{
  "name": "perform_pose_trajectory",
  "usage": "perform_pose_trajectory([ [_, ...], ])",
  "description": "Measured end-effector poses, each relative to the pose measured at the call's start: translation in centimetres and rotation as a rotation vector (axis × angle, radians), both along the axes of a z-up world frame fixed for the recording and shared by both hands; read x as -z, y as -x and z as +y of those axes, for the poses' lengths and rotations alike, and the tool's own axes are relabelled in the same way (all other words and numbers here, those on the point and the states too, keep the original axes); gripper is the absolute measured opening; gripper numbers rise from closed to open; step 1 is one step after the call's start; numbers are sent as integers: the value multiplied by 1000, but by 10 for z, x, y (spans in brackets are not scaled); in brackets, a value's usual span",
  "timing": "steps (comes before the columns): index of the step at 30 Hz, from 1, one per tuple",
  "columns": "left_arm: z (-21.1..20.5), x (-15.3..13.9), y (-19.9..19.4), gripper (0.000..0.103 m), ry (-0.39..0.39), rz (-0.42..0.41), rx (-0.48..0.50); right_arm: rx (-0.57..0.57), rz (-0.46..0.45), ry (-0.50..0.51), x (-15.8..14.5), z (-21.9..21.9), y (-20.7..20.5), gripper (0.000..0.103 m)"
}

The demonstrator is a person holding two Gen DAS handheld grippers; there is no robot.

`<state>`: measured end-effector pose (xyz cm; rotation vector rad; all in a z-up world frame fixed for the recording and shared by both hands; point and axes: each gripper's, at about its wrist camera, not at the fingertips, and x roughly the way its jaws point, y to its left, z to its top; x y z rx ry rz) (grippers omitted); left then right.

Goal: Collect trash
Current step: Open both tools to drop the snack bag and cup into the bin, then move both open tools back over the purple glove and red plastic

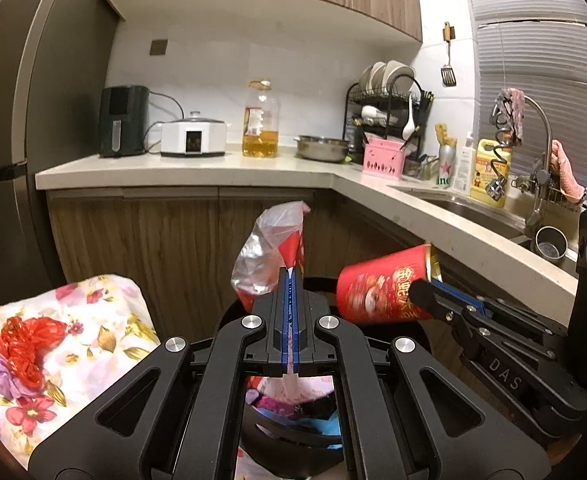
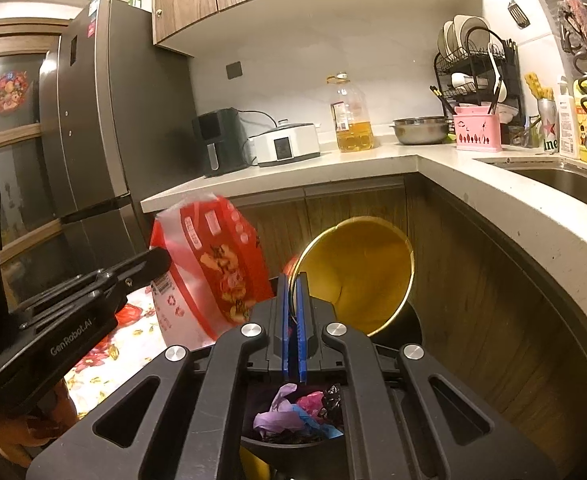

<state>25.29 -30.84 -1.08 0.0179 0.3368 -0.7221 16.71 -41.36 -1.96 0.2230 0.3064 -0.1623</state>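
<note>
My left gripper [image 1: 292, 276] is shut on a red and clear plastic snack bag [image 1: 267, 256], held upright above the black trash bin [image 1: 293, 436]; the bag also shows in the right wrist view [image 2: 209, 268]. My right gripper [image 2: 293, 280] is shut on the rim of a red paper cup with a gold inside [image 2: 357, 272], held on its side over the bin [image 2: 293, 444]; the cup also shows in the left wrist view [image 1: 385, 288]. The bin holds crumpled purple, pink and blue wrappers [image 2: 293, 408].
A floral-clothed table [image 1: 73, 344] with red and purple crumpled trash [image 1: 17, 344] is at the left. An L-shaped counter [image 1: 213, 168] carries appliances, an oil bottle [image 1: 259, 120], a dish rack and a sink [image 1: 477, 208]. A fridge [image 2: 93, 120] stands left.
</note>
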Motion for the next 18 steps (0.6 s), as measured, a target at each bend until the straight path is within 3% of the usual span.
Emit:
perform_pose_trajectory([
  [2,1,2,-1,8,-5,4,-6,2,2,-2,1,-2,-1,17],
  [4,4,4,-2,34,-3,4,-16,10,6,-6,1,-4,-1,19],
  [6,7,5,-2,54,6,0,-30,20,6,-10,2,-6,1,24],
  [9,15,4,-2,63,23,2,-53,31,6,-20,1,-7,5,29],
  [12,27,5,1,74,24,-6,-96,33,-2,-29,1,-5,9,42],
  [18,59,9,5,81,23,8,-212,27,-26,-36,-3,9,18,66],
])
